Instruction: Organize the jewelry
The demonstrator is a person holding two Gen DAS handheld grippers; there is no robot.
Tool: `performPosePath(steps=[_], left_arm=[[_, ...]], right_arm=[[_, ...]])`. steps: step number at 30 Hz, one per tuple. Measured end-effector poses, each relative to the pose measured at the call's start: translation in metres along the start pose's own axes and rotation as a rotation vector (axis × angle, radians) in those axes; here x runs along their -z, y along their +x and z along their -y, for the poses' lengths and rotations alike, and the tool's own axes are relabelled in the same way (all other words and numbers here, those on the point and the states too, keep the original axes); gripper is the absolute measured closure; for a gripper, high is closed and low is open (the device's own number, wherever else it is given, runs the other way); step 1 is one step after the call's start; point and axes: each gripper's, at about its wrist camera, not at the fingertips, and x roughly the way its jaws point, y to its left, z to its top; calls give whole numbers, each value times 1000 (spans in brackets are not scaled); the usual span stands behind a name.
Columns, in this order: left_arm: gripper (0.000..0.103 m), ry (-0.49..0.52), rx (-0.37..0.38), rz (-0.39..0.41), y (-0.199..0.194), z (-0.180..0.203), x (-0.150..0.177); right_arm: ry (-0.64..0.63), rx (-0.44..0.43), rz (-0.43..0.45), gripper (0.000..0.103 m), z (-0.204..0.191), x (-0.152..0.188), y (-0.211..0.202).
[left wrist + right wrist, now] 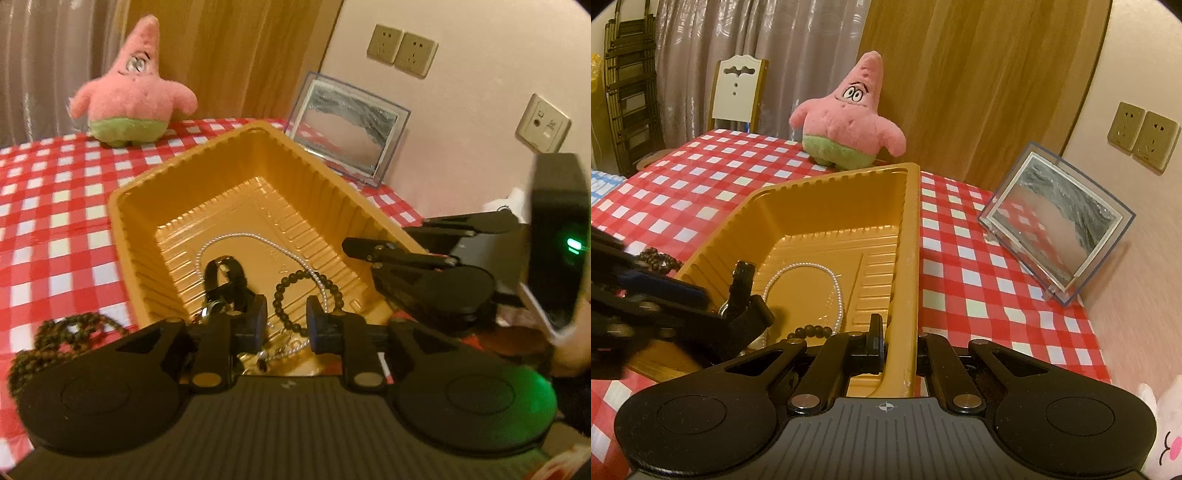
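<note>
A gold plastic tray stands on the red checked tablecloth. In it lie a pearl necklace, a black watch, a dark bead bracelet and a thin silver chain. My left gripper hangs open over the tray's near end, its pads apart above the bracelet and chain, the watch just beside its left finger. My right gripper is shut on the tray's right wall, one finger inside and one outside. A brown bead necklace lies on the cloth left of the tray.
A pink star plush sits at the table's far edge. A glass sand picture stands by the wall on the right. A white chair is behind the table. Another plush shows at the near right.
</note>
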Motion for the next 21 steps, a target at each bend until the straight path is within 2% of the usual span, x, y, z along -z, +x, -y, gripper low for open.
performPosePath(steps=[7,17,21], left_arm=[[83,-12,-134,-13,-47,-15,30],[83,-149,-403,-41,-101,-74,64],[83,-168,-442,-42,-108,-87,68]], right_arm=[[12,-1,-3,100,3,0,2],[13,0,-6,100,5,0,3],[11,3,-7,100,5,0,3]])
